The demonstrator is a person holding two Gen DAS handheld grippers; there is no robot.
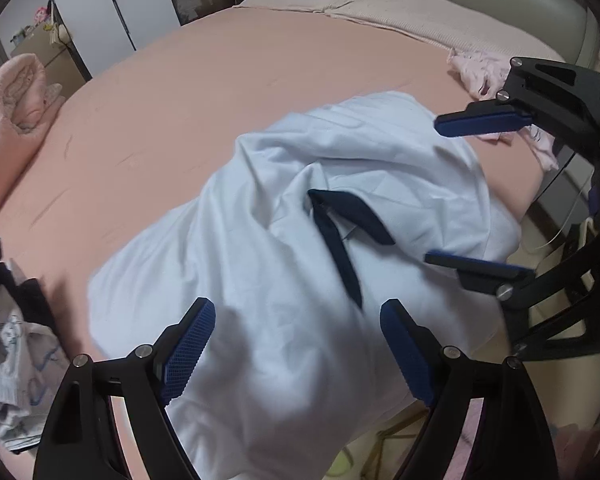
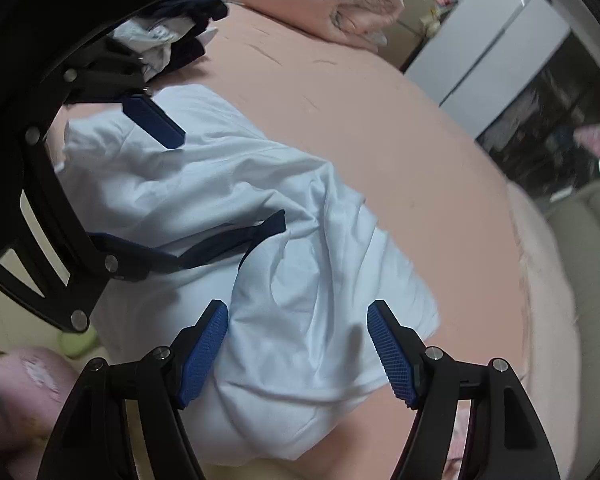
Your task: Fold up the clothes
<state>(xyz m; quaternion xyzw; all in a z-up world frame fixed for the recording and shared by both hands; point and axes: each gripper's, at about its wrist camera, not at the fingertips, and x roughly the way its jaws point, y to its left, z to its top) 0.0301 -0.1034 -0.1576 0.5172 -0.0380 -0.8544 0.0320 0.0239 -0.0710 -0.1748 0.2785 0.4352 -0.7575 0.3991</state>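
Left gripper (image 1: 296, 344): jaws spread wide with nothing between the pads; it hangs over the near part of the shirt, pointing down at the cloth.
Right gripper (image 2: 298, 352): also wide open and empty, above the near edge of the same shirt. In the left wrist view it shows at the right side (image 1: 456, 196), its two blue fingers reaching in over the shirt from that side.
Shirt (image 1: 284, 240): pale blue with a dark navy collar (image 1: 340, 232), lying crumpled on the bed close to the near edge. The body is bunched into ridges, one part looks turned over on itself, and the lower part droops over the bed edge.
Bed sheet (image 1: 204, 92): pink, mostly bare beyond the shirt.
Dark clothes pile (image 1: 8, 300): dark and printed garments heaped at the near left of the bed, not folded as far as can be seen.
Pink garment (image 1: 478, 70): small frilly piece on the far right, crumpled.
Rolled quilt (image 1: 20, 96): pink, at the far left edge of the bed.
Progress: early, by my reading. No neat fold shows anywhere; the shirt needs spreading flat first, then sleeves and body folded, and the other pieces wait.
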